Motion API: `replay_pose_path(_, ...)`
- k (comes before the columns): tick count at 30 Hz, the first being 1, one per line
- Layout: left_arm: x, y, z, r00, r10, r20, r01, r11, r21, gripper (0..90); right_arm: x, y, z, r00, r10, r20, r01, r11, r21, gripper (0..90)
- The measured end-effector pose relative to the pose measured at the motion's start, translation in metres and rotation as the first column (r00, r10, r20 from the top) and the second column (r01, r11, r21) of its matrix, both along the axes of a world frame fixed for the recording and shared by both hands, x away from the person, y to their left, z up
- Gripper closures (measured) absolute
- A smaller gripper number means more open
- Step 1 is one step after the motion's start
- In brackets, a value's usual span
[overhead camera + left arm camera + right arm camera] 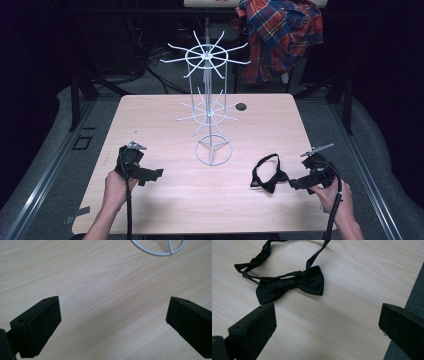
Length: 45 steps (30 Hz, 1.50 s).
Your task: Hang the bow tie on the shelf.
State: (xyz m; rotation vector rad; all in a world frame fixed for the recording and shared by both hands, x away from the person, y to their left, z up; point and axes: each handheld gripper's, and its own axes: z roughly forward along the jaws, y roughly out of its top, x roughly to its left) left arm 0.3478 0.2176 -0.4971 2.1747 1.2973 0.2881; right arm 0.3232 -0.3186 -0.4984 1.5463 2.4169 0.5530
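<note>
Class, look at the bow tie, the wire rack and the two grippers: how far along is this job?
Nothing looks done yet: the black bow tie lies flat on the table, beside the white wire rack, whose hooks hang bare. In hand: the right gripper, jaws open, points at the bow tie without touching it. The left gripper is open over bare wood. Left: probably grasping the tie and hanging it on a hook.
</note>
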Motion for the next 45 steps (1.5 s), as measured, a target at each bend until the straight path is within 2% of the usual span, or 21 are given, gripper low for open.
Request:
replay_pose_path(5,0.0,-0.002,-0.001,1.0,-0.005,-0.004,0.005,1.0,-0.001,0.0,-0.002,0.0,0.001,1.0,0.007,0.006,-0.007,0.9999,0.008,0.6)
replay_pose_path(10,-0.002,0.003,-0.001,1.0,0.003,-0.008,-0.003,1.0,0.001,0.0,0.0,-0.002,0.004,0.9999,-0.002,0.017,0.002,0.9994,0.034,0.0)
replay_pose_path(14,-0.005,0.006,-0.002,0.9998,0.015,-0.009,-0.015,0.9999,-0.006,0.0,0.005,0.003,0.005,0.9998,0.007,0.021,-0.008,0.9995,0.031,0.0)
replay_pose_path(18,-0.008,0.009,-0.001,0.9998,0.016,-0.014,-0.016,0.9999,0.002,0.0,0.008,0.009,0.002,0.9992,0.039,-0.012,-0.039,0.9981,0.047,0.0)
replay_pose_path(24,-0.008,0.01,-0.002,0.9996,0.025,-0.013,-0.025,0.9997,-0.002,0.0,0.013,0.012,0.0,0.998,0.057,-0.026,-0.056,0.9976,0.04,0.0)
replay_pose_path(28,-0.008,0.009,-0.003,0.9996,0.021,-0.017,-0.021,0.9998,-0.005,0.0,0.014,0.011,-0.004,0.9979,0.05,-0.042,-0.047,0.9966,0.067,0.0)
replay_pose_path(30,-0.009,0.009,-0.003,0.9997,0.019,-0.018,-0.019,0.9998,-0.003,0.0,0.013,0.013,-0.008,0.9978,0.039,-0.053,-0.034,0.9948,0.096,0.0)
replay_pose_path(31,-0.009,0.008,-0.002,0.9997,0.019,-0.016,-0.019,0.9998,-0.003,0.0,0.013,0.014,-0.01,0.9974,0.041,-0.06,-0.036,0.9961,0.081,0.0)
replay_pose_path(32,-0.009,0.008,-0.002,0.9998,0.016,-0.015,-0.016,0.9999,-0.001,0.0,0.013,0.014,-0.01,0.9971,0.037,-0.066,-0.031,0.9953,0.092,0.0)
replay_pose_path(35,-0.007,0.007,-0.002,0.9998,0.01,-0.019,-0.01,0.9999,0.001,0.0,0.014,0.016,-0.012,0.9977,0.03,-0.061,-0.022,0.9923,0.122,0.8)
replay_pose_path(36,-0.006,0.006,-0.003,0.9998,0.01,-0.017,-0.01,1.0,0.001,0.0,0.015,0.016,-0.014,0.9978,0.028,-0.06,-0.021,0.9937,0.11,1.1)
replay_pose_path(39,-0.005,0.001,-0.004,0.9997,-0.002,-0.026,0.002,1.0,0.005,0.0,0.019,0.015,-0.02,0.9968,0.016,-0.078,-0.005,0.9907,0.136,1.7)
replay_pose_path(40,-0.004,0.0,-0.004,0.9997,-0.009,-0.024,0.01,0.9999,0.011,0.0,0.02,0.014,-0.022,0.9963,0.012,-0.085,-0.001,0.9924,0.123,2.1)
replay_pose_path(41,-0.004,-0.001,-0.005,0.9997,-0.011,-0.022,0.011,0.9999,0.007,0.0,0.021,0.012,-0.025,0.9964,-0.003,-0.085,0.015,0.9895,0.144,2.4)
replay_pose_path(45,-0.004,-0.001,-0.004,0.9996,-0.016,-0.022,0.016,0.9998,0.01,0.0,0.023,0.011,-0.027,0.9968,-0.02,-0.078,0.032,0.9862,0.163,2.7)
